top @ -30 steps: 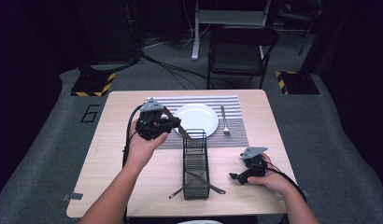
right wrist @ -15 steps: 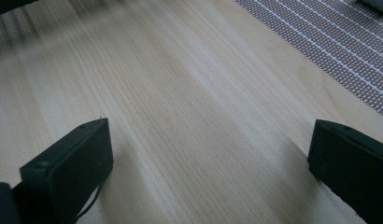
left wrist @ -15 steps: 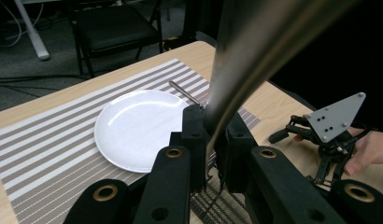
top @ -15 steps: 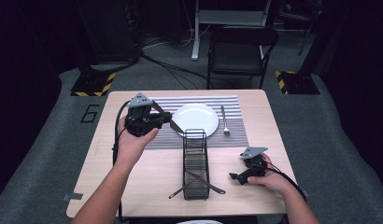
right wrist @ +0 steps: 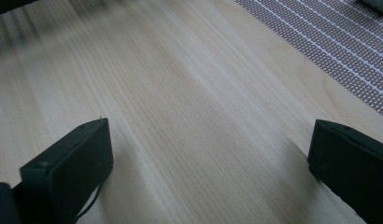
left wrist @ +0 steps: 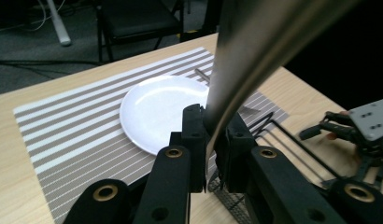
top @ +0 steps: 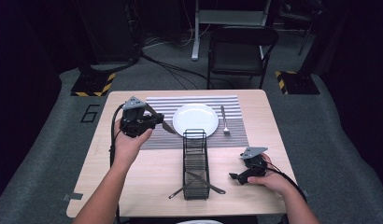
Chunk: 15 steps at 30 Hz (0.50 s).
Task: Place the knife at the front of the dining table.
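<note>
- The left tool (left wrist: 209, 140) is clamped on a knife (left wrist: 255, 60); the left gripper view shows its two black pads pinching the flat metal from both sides, with the blade rising away toward the top of the picture as a broad, smooth, brushed-steel band.
- From the high view the same left tool (top: 154, 122) is held above the left part of the placemat (top: 157, 105), and the knife (top: 167, 127) shows as a thin dark sliver sticking out toward the plate (top: 195, 119), a detail far too small there to tell its finish.
- The left gripper view also catches the right tool (left wrist: 348, 135) off at the side, its grey plate on top, resting on the worktop beyond the rack.
- The right tool (right wrist: 208, 154) stands wide, nothing between its blunt, matte black pads, with pale wood grain running under them and a corner of woven striped mat.
- In the high view the right tool (top: 238, 176) lies low on the worktop (top: 133, 177) beside the rack (top: 195, 163).
- The knife is slim, grey and shiny, held off the worktop.
- The plate is round, white and glossy, on the grey-and-white striped placemat; a metal fork (top: 224, 122) lies just right of it.
- The rack is a long black wire basket with utensils across its near end.
</note>
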Available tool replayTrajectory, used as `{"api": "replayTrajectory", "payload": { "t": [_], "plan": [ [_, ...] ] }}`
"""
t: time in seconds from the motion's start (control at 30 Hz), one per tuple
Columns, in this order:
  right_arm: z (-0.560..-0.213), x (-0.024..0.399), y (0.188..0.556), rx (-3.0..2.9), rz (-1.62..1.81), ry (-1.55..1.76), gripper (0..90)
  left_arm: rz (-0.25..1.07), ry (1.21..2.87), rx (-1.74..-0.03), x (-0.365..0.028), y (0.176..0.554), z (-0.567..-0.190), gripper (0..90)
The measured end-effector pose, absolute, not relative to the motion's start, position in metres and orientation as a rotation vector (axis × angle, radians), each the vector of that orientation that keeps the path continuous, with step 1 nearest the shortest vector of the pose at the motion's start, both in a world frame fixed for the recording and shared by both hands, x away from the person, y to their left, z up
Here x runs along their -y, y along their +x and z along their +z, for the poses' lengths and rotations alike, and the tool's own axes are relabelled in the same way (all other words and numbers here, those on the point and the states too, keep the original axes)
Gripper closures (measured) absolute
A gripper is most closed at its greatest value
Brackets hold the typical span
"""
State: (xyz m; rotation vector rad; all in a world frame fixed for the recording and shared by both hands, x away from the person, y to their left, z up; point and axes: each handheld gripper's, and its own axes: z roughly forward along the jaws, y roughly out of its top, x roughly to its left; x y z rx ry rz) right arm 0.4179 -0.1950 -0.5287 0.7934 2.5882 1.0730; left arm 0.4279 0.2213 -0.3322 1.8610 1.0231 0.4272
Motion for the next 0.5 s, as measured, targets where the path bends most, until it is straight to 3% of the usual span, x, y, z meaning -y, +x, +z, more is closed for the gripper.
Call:
{"api": "replayTrajectory", "payload": {
  "t": [0.5],
  "plan": [
    [-0.529, 0.195, 0.418, -2.59, 1.07, 0.796, 0.0, 0.477, 1.861, -1.125, -0.238, 0.448, -0.376, 82.6]
  ]
}}
